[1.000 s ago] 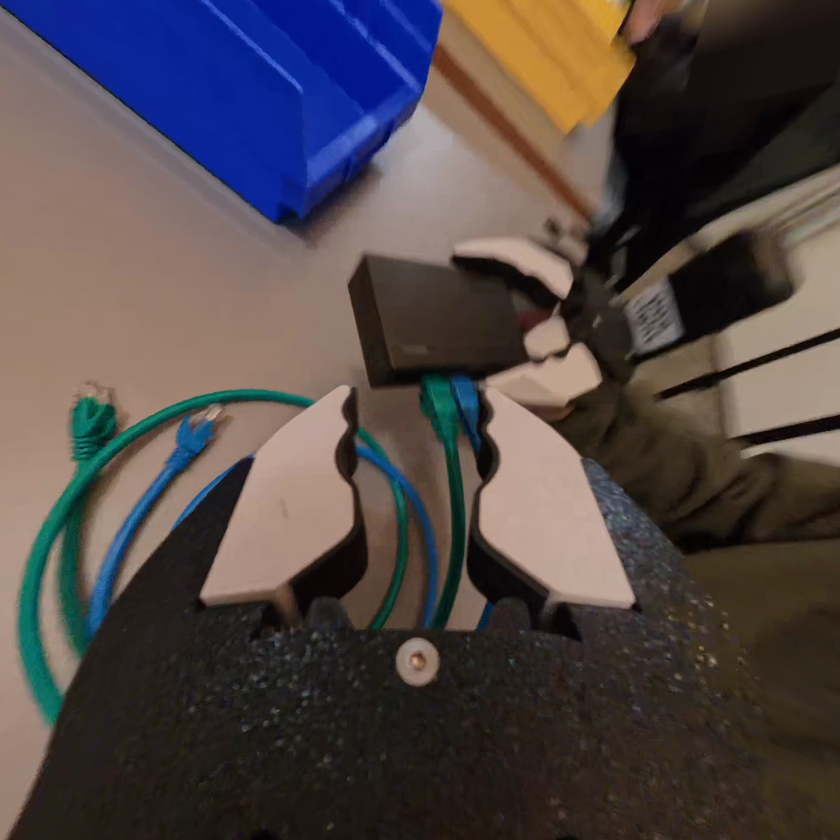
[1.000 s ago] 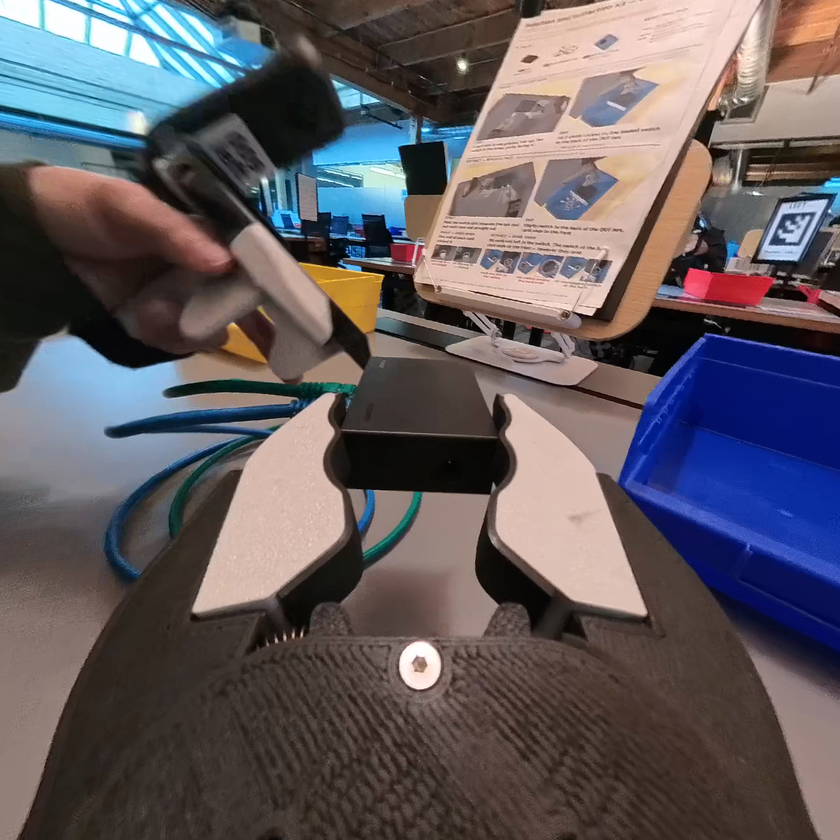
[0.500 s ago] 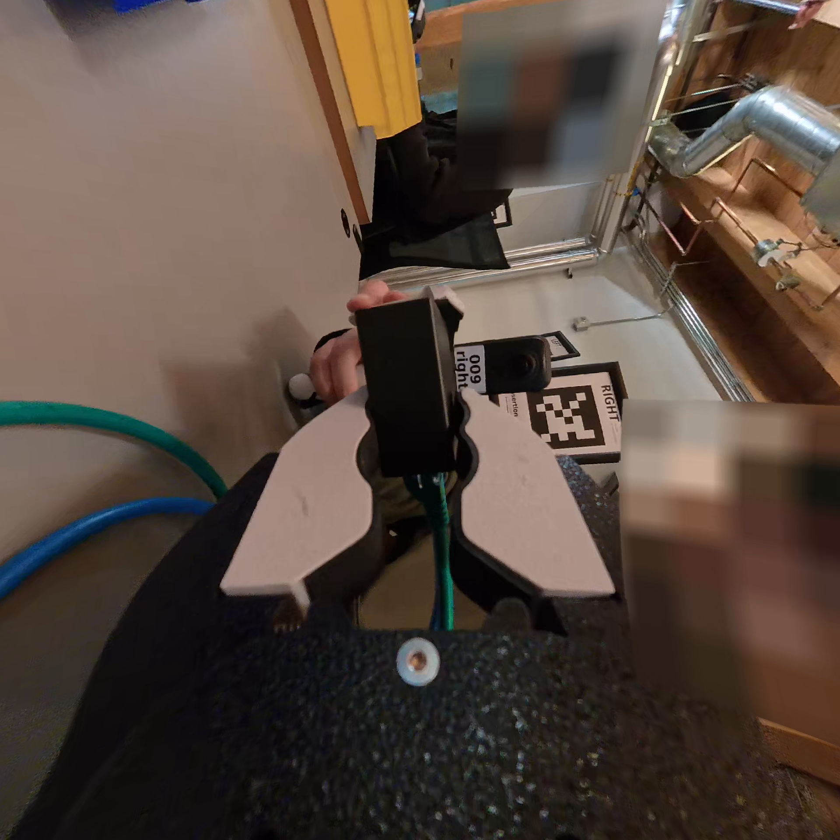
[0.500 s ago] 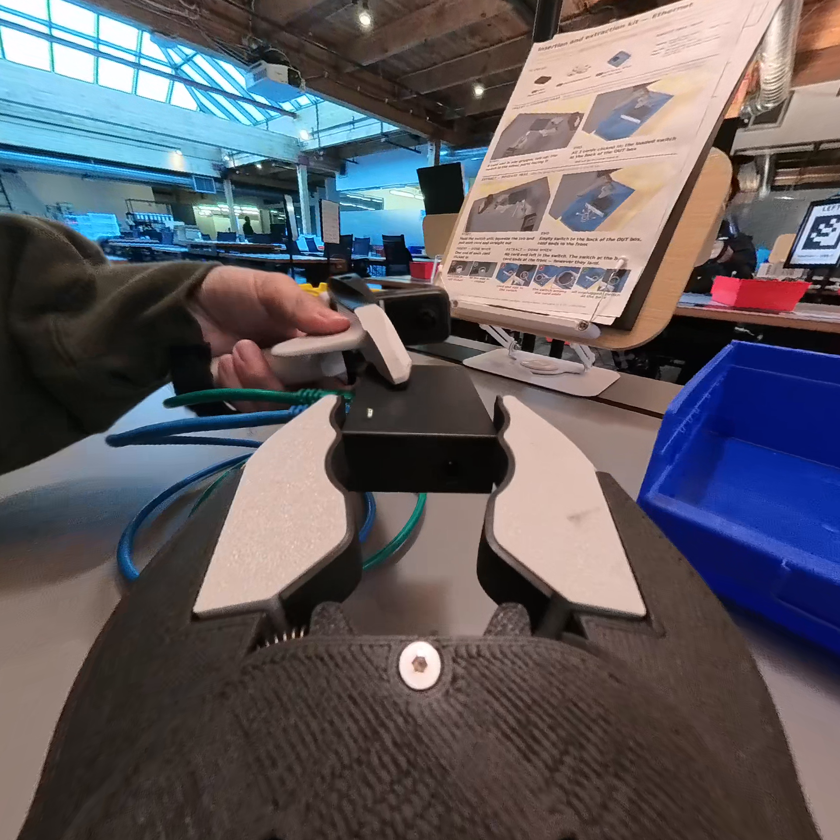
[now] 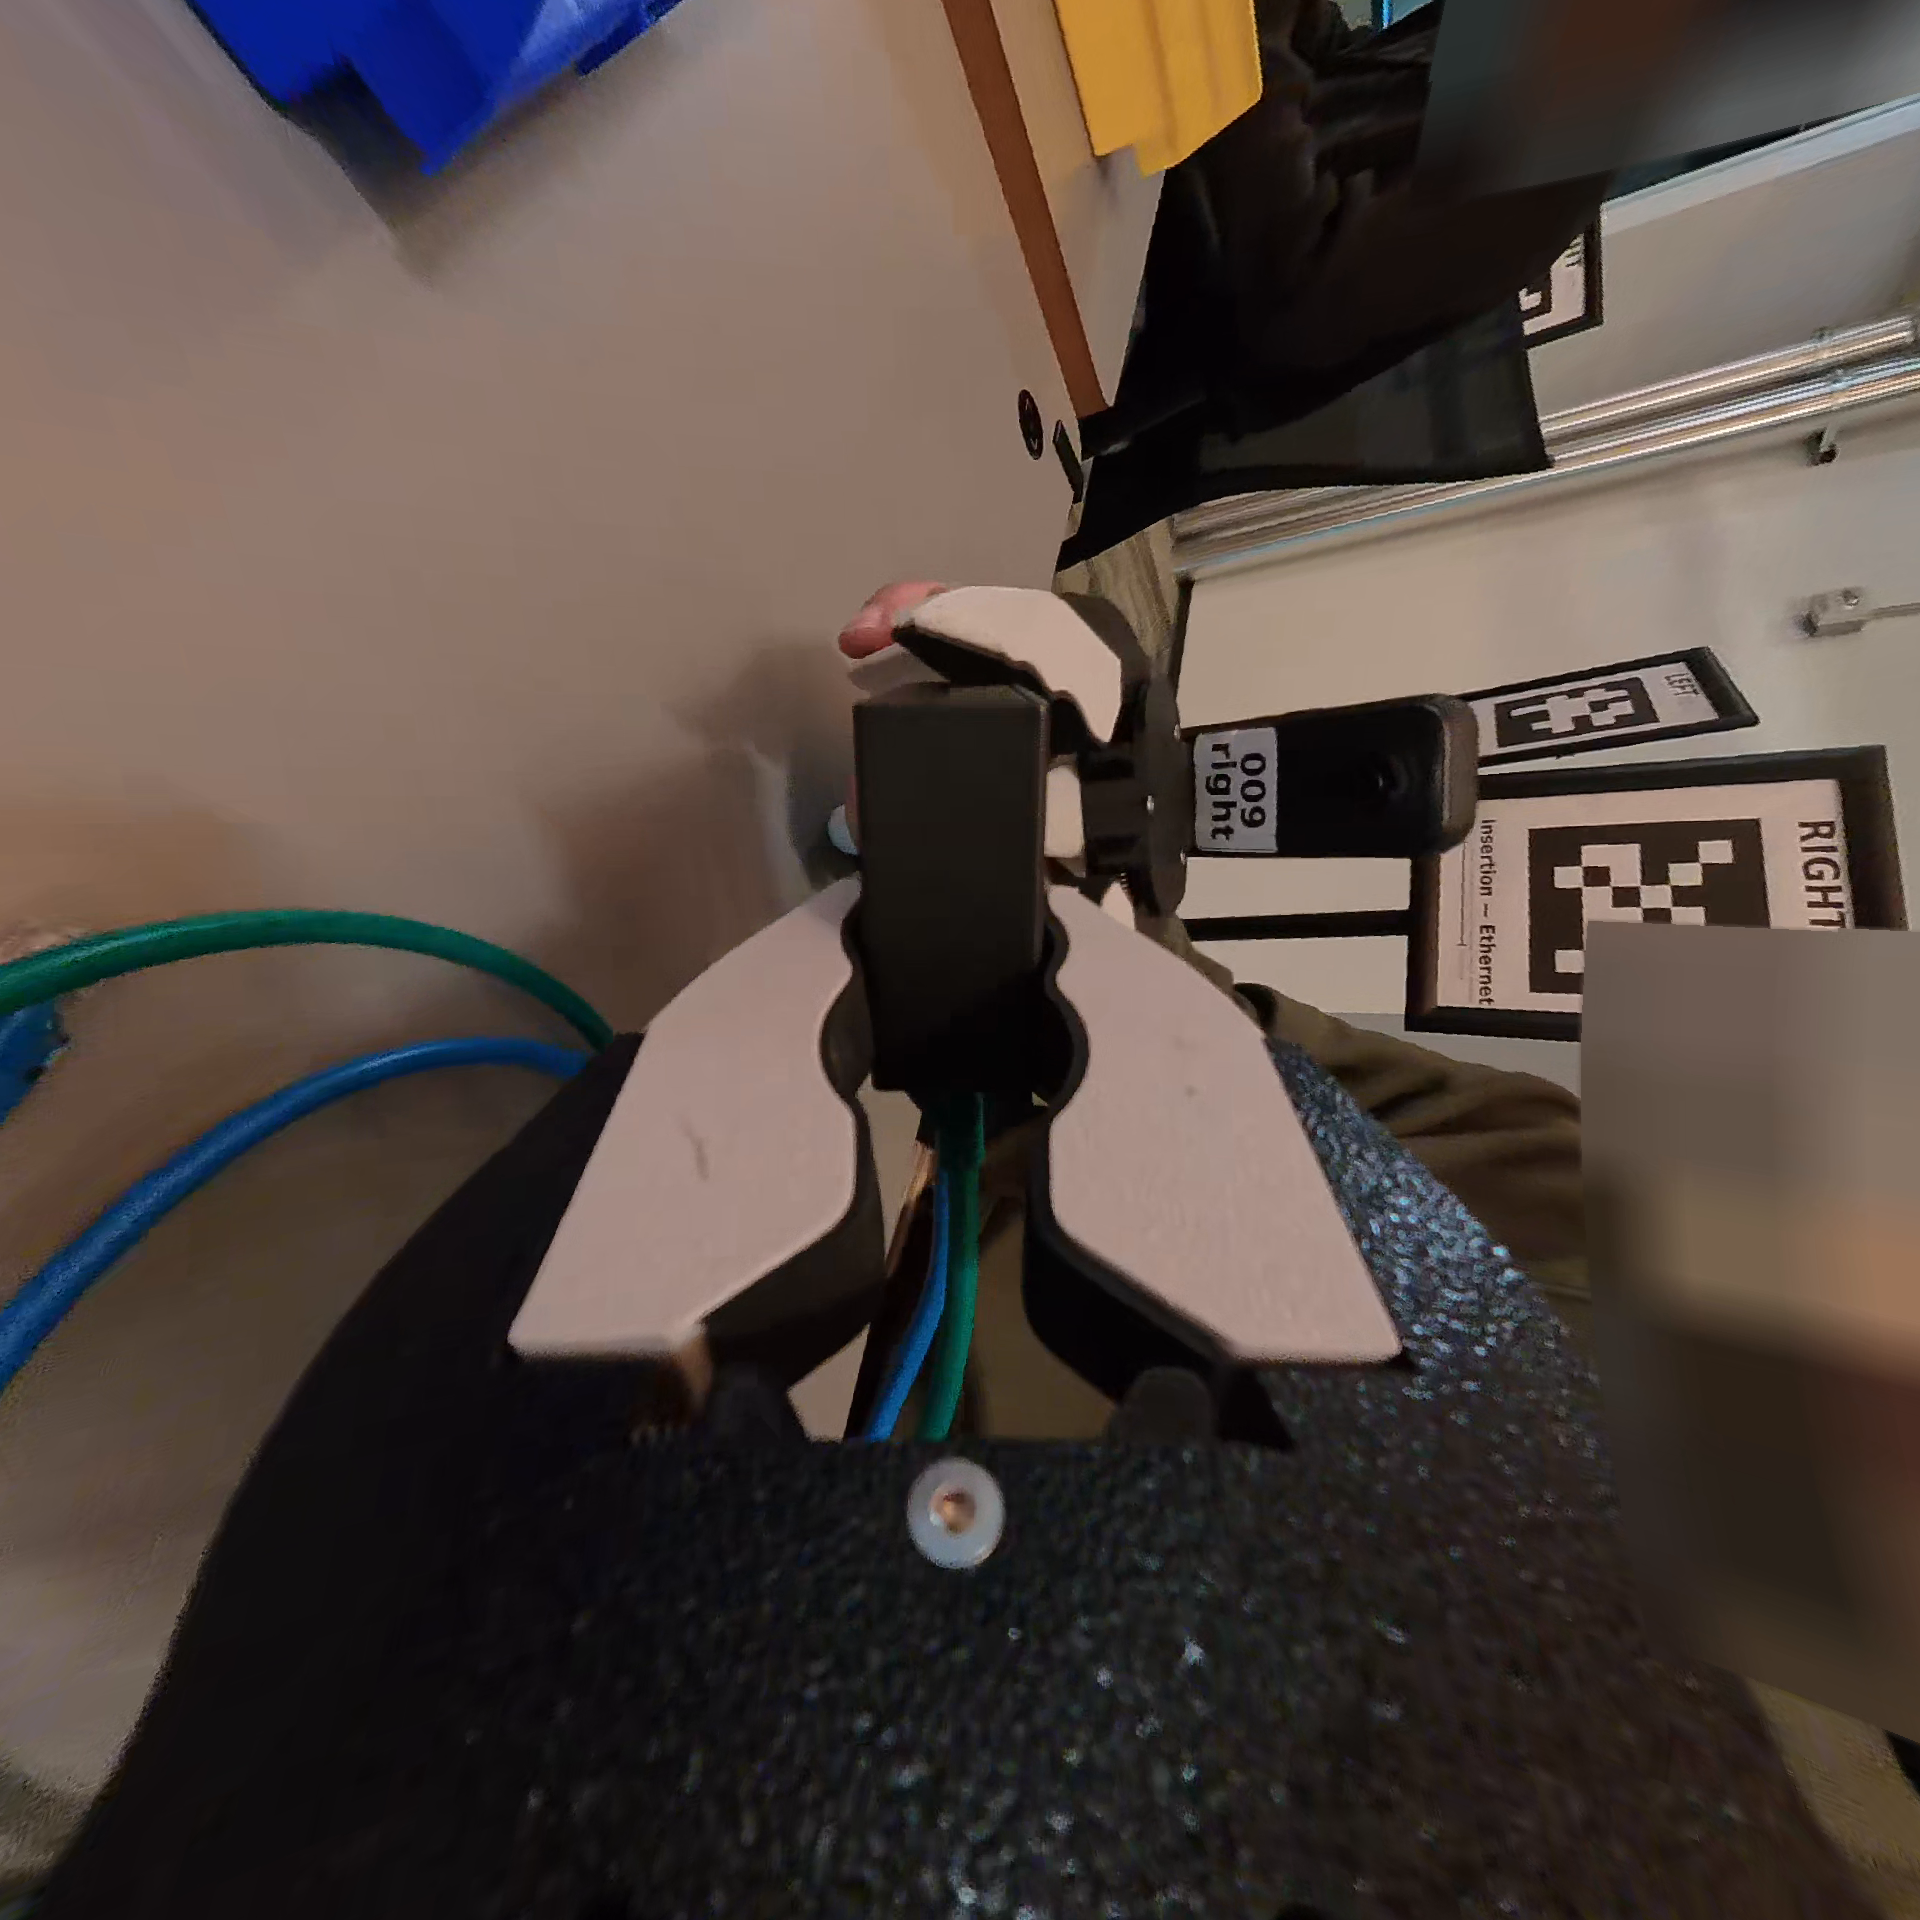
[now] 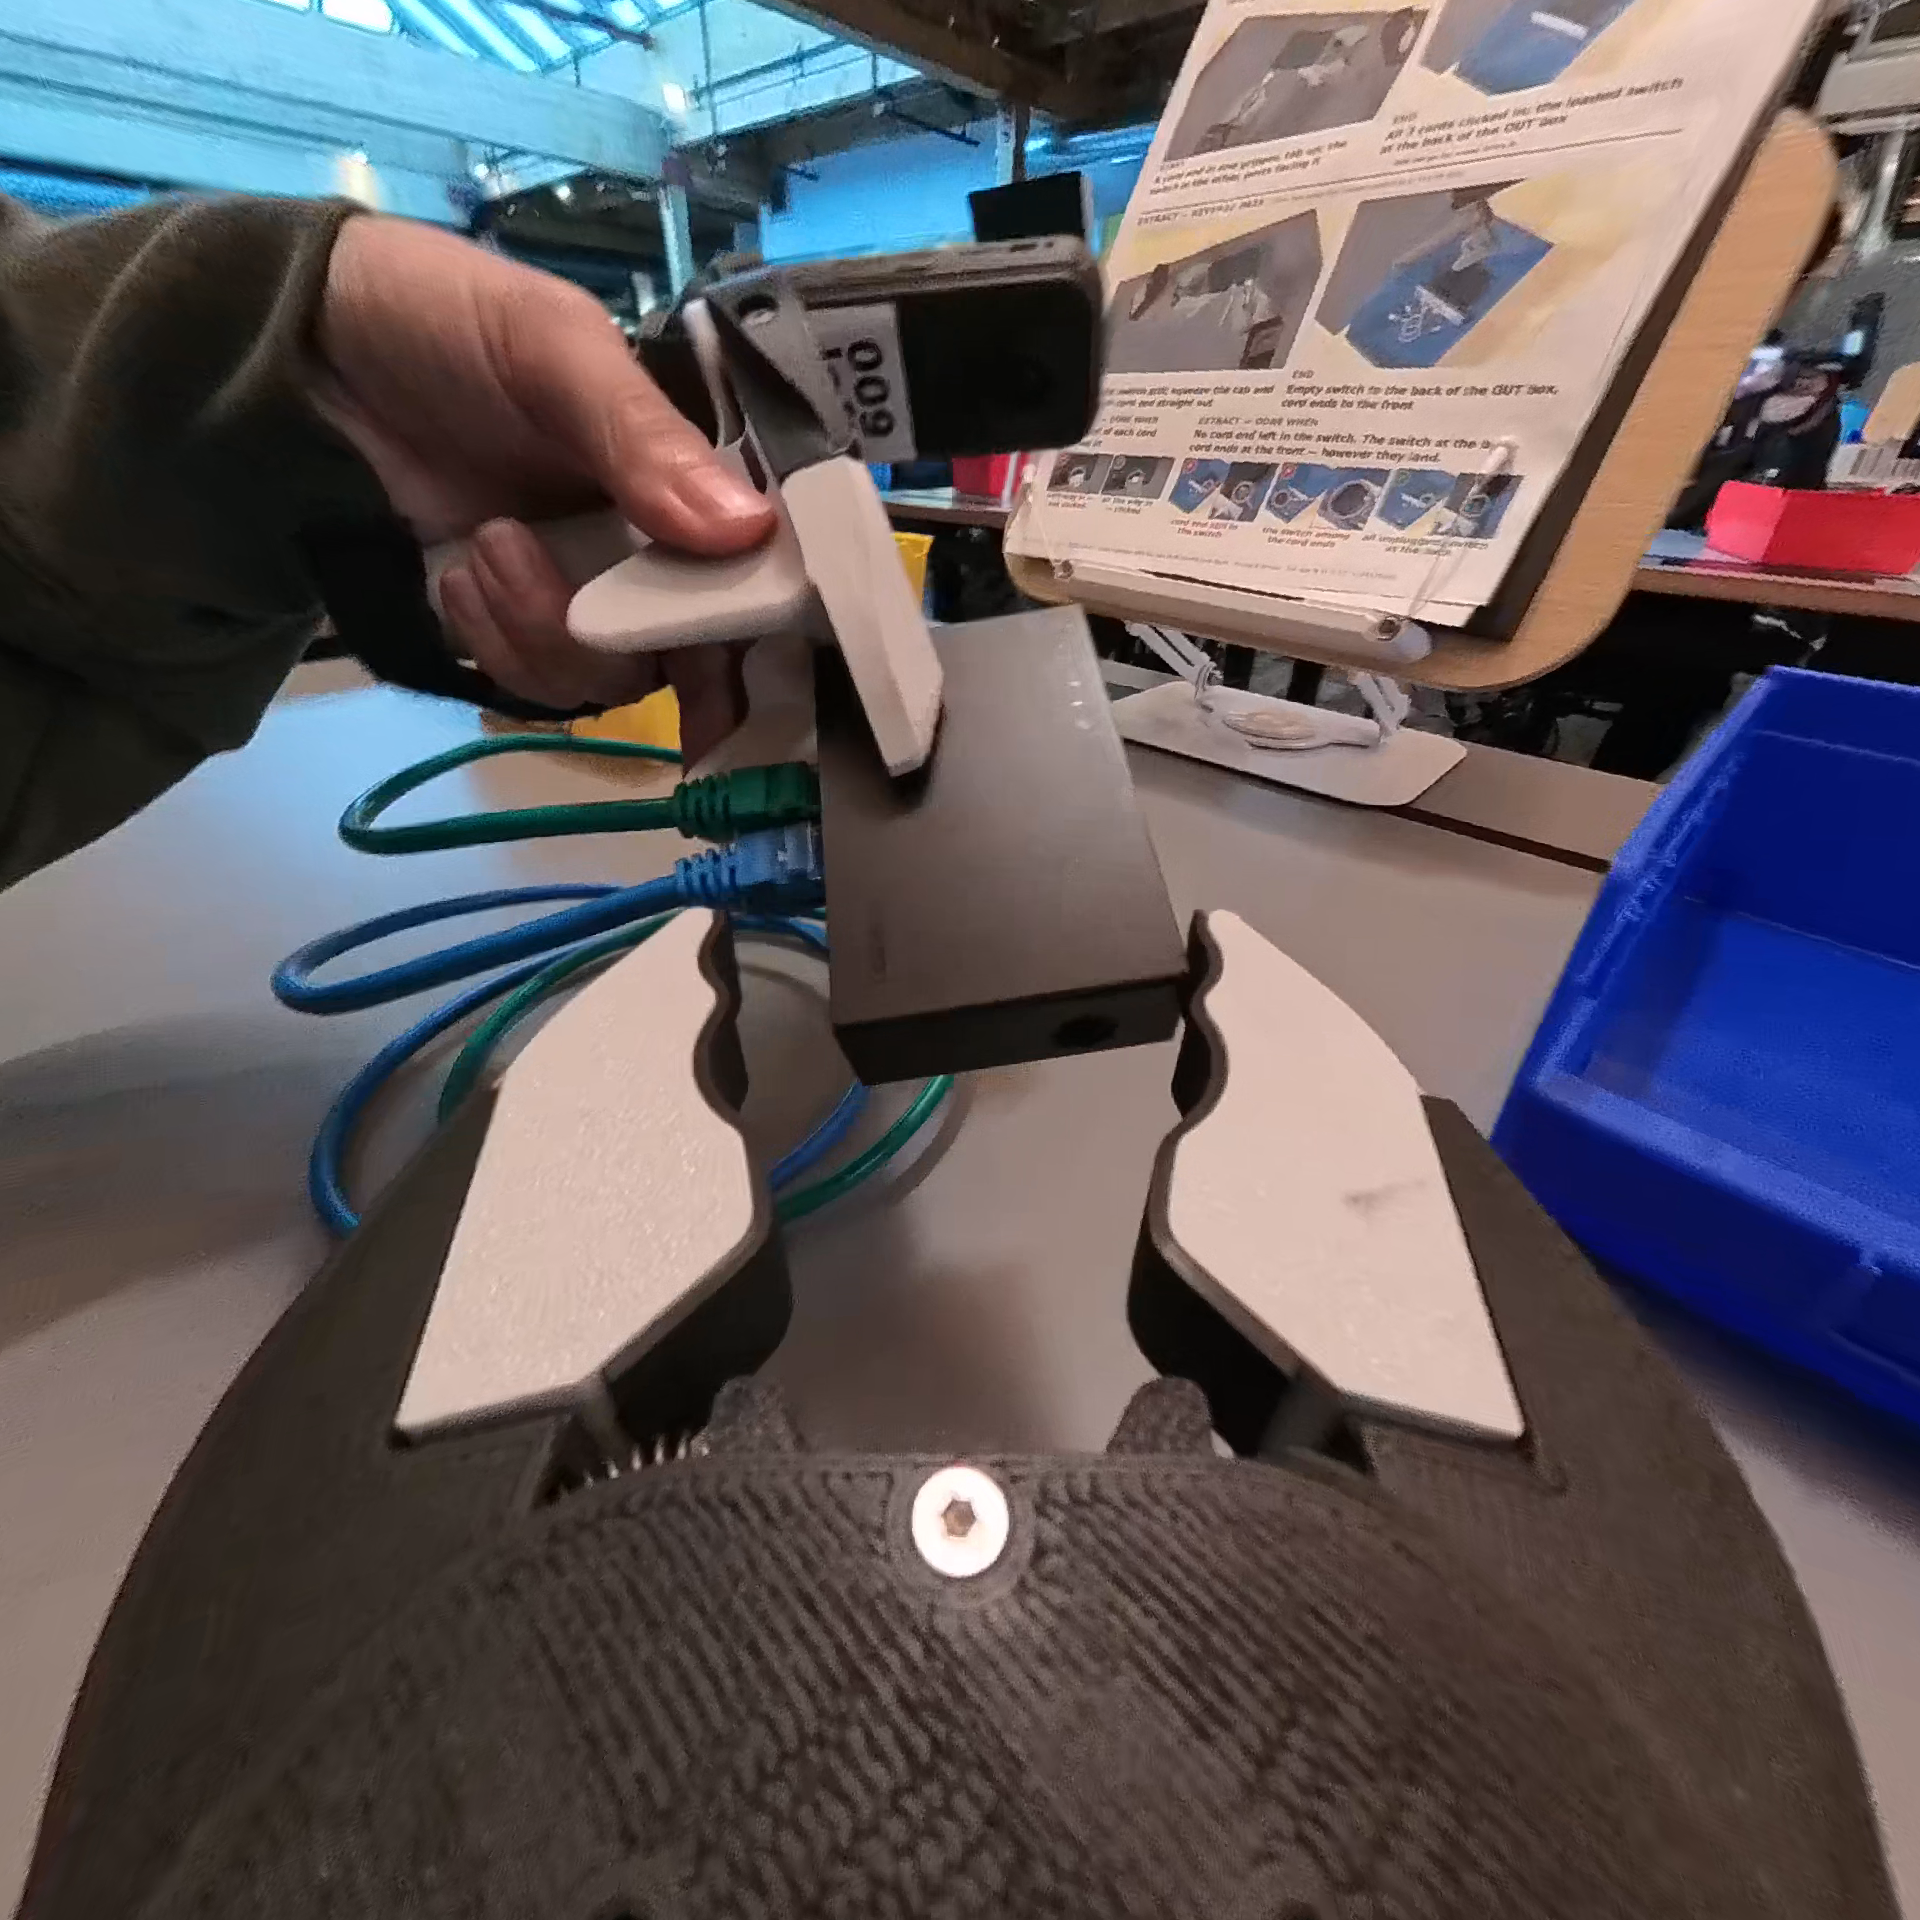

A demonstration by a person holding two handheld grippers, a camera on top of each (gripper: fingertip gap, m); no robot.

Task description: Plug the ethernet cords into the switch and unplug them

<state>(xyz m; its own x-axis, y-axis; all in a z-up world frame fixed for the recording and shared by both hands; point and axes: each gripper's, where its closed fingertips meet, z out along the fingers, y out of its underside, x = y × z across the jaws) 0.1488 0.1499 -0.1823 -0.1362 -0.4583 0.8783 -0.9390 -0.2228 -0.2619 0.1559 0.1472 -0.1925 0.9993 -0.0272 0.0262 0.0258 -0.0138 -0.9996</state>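
The black switch [image 6: 997,883] is held off the grey table [image 6: 156,1039], tilted up. A green cord [image 6: 748,800] and a blue cord [image 6: 769,862] are plugged into its left side, and their loops lie on the table. My left gripper [image 5: 951,914] is shut on the switch [image 5: 951,831], with both cords [image 5: 961,1195] running back between its fingers. It shows in the right wrist view [image 6: 873,623] clamping the switch from above. My right gripper [image 6: 956,925] is open, its fingers either side of the switch's near end.
A blue bin [image 6: 1714,1039] stands at the right, close to the right gripper. An instruction sheet on a wooden stand [image 6: 1403,312] is behind the switch. A yellow bin [image 5: 1164,73] sits at the table's far edge. A red tray [image 6: 1818,525] is on another table.
My left gripper came in and shut on the switch. My right gripper has opened and let go of it. The switch now tilts upward in the left gripper.
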